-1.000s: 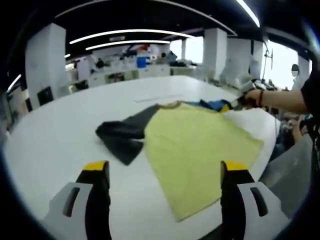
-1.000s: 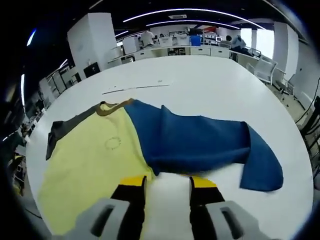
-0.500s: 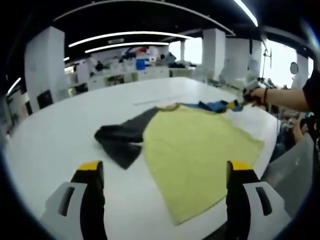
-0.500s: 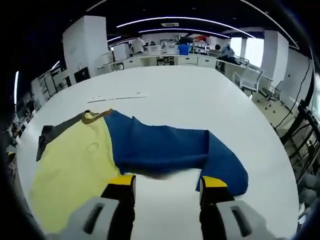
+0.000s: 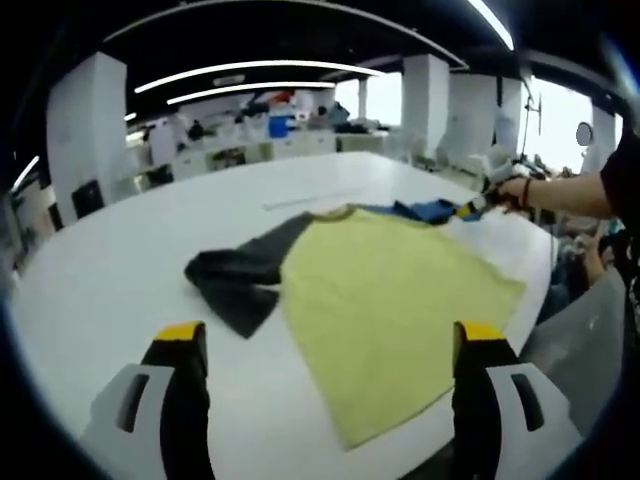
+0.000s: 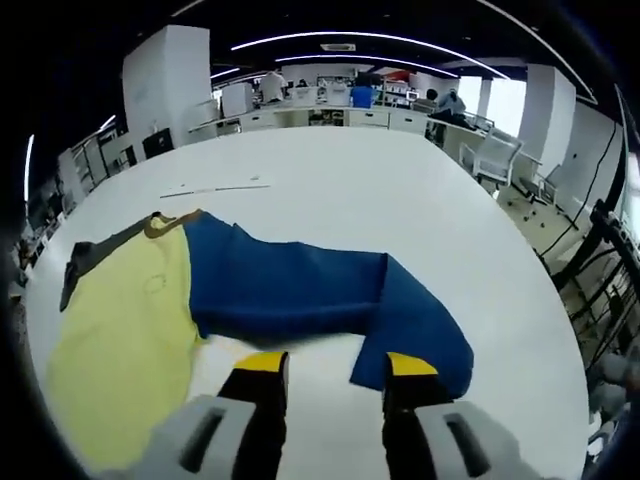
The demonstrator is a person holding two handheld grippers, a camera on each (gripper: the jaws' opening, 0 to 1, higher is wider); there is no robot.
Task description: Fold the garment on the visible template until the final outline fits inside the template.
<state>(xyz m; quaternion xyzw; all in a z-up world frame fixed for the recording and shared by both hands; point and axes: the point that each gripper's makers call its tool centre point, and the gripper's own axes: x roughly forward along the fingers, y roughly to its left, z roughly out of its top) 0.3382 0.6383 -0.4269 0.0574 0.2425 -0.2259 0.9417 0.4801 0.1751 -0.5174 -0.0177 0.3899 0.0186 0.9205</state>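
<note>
The shirt (image 5: 390,300) is lying spread on the big white table (image 5: 120,270), and I'm using it as the landmark for everything else. In the left gripper view its yellow body is taking up the middle, with a dark sleeve (image 5: 235,285) sticking out to the side away from the person. The blue sleeve (image 5: 425,210) is peeking out at the far edge. The yellow hem corner is sitting very near the table's near edge, so there's hardly any room on that side. Beyond the dark sleeve and behind the collar there's loads of bare white table.

The left gripper (image 5: 325,350) is hovering short of the shirt, jaws spread wide, nothing between them, not touching the fabric.

In the right gripper view the blue sleeve (image 6: 310,295) is lying rumpled, stretching out from the yellow body (image 6: 120,330), its far end flopped down toward the camera. The right gripper (image 6: 325,370) is sitting right at the sleeve's lower edge. Its jaws are partly open, and white table is showing between the yellow tips. The blue cuff end is just beside one tip, but I can't tell if it's actually pinching any cloth. A hand (image 5: 515,190) is holding that gripper at the shirt's blue side.

A thin line (image 6: 215,188) is marked on the table past the collar.
</note>
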